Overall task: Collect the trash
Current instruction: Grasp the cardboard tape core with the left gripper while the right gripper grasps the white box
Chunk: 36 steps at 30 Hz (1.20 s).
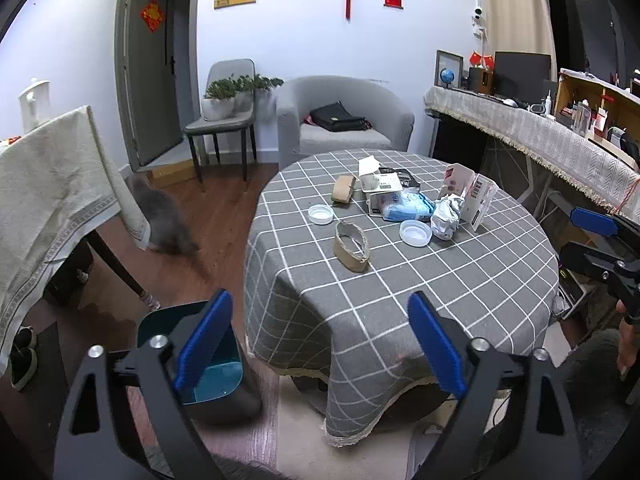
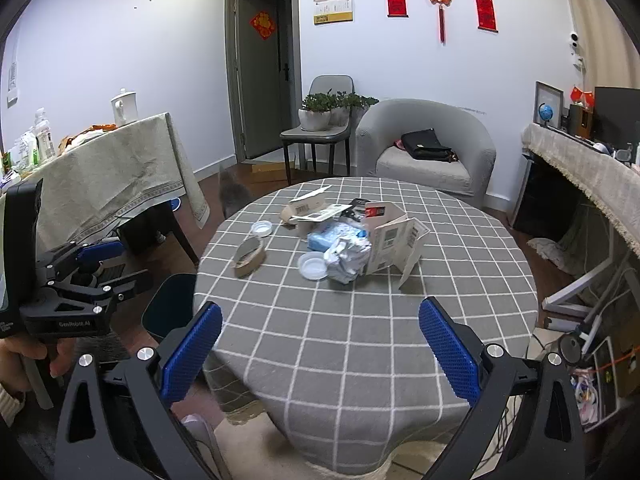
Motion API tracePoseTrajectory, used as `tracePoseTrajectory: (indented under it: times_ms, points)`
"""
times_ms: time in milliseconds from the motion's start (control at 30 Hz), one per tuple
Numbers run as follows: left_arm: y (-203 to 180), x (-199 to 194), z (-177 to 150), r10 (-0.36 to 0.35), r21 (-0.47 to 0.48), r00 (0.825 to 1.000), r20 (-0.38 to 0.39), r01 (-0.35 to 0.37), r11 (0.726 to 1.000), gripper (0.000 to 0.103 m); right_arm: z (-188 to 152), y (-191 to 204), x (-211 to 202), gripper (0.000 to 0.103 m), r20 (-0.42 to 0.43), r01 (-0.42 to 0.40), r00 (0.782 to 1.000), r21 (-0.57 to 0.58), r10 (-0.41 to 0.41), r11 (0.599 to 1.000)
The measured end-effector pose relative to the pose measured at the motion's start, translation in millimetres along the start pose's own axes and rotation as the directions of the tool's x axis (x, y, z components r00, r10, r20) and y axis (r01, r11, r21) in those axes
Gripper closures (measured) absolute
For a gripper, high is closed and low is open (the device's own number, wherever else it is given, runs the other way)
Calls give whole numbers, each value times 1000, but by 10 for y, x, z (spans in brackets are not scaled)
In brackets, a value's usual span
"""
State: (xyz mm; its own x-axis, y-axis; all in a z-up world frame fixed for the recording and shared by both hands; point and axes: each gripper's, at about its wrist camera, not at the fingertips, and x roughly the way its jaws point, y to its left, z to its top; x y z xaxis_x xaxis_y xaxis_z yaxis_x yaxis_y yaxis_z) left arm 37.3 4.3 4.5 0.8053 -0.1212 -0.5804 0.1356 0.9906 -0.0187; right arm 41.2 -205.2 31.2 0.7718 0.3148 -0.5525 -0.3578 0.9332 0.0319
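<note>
Nothing collected yet: trash pile (image 1: 404, 204) untouched on round table (image 1: 400, 300); bin (image 1: 216, 376) nearly empty; left gripper (image 1: 320, 340), right gripper (image 2: 320, 344) both wide, empty.

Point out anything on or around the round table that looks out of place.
Litter is heaped mid-table: a crumpled foil wad, loose plastic lids, empty tape rolls and a torn-open carton. A grey cat, blurred, walks beside the table.
</note>
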Motion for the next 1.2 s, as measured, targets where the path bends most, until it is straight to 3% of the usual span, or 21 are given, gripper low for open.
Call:
tracePoseTrajectory:
  times_ms: [233,500,733,1033,1200]
  points:
    - [-90,310,179,-27,25,999,-24,27,999,24,153,-320,191,12,-16,-10,1000,23,11,1000]
    - [-246,703,311,-40,61,997,-69,44,997,37,327,-535,449,13,-33,-34,999,3,34,999]
    - [-254,1082,340,-22,69,993,-113,30,997,39,427,-626,660,13,-47,-42,998,-26,40,999]
    - [-204,1414,385,-28,49,988,-151,36,998,66,568,-747,938,14,-55,-79,996,-32,77,996]
    - [-148,1439,386,-59,27,986,-155,63,998,67,584,-802,1157,28,-89,-89,992,-55,84,995]
